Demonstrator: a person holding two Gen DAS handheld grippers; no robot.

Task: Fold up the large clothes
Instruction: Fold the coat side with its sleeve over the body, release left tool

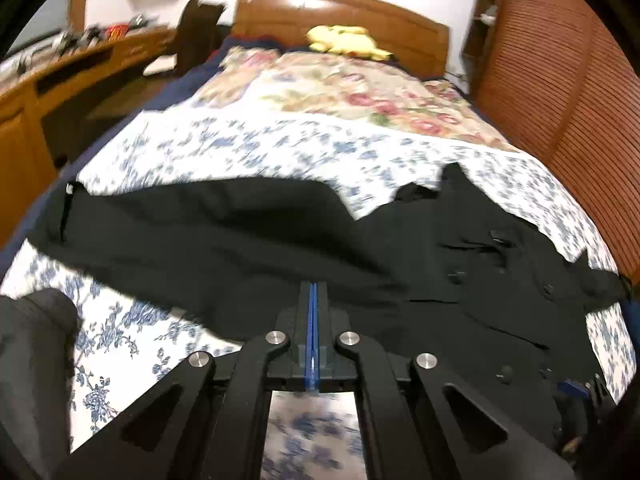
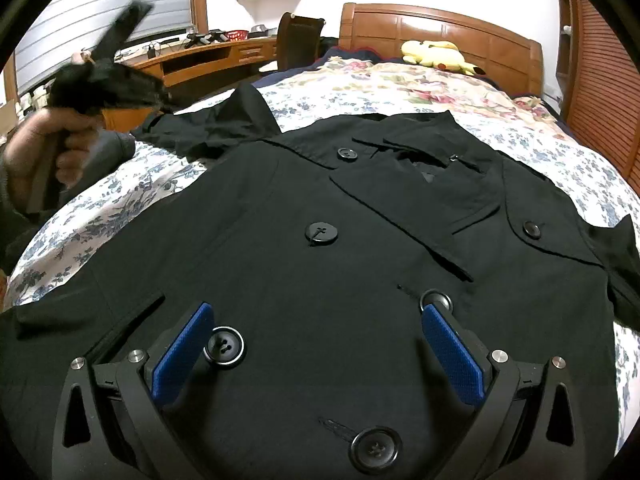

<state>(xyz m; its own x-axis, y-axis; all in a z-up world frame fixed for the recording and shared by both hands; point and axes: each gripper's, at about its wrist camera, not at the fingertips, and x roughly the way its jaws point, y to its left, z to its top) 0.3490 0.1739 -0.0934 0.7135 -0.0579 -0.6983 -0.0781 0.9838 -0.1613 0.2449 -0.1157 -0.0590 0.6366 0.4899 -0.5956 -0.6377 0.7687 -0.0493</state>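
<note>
A black double-breasted coat [image 2: 320, 248] lies front-up on the bed, spread over a blue-flowered white sheet [image 2: 100, 216]. Its collar and lapels [image 2: 420, 176] point toward the far headboard, and its big black buttons [image 2: 321, 233] run down the chest toward the near edge. One sleeve [image 2: 208, 128] stretches out to the far left, rumpled, with its cuff end raised off the sheet.

The right gripper [image 2: 318, 344] hangs just above the lower front of the coat, its blue-padded fingers [image 2: 182, 354] spread wide with nothing between them; a button [image 2: 224, 347] shows just beside the left pad.

The left gripper [image 1: 312, 300] has its two blue pads pressed flat together into a thin line. Its tips sit at the near edge of the dark sleeve cloth [image 1: 208, 232], but the blur hides whether any fabric is pinched between them. In the right wrist view this gripper [image 2: 116, 80] appears blurred at the far left, raised above the sleeve end, with the left hand [image 2: 48, 160] wrapped around its grip.

Farther up the bed lies a rose-patterned quilt [image 2: 420, 80], and a yellow plush toy [image 2: 436, 54] rests against the wooden headboard [image 2: 440, 28]. A wooden desk [image 2: 200, 60] runs along the left wall, and a slatted wooden door [image 2: 600, 92] stands on the right.
</note>
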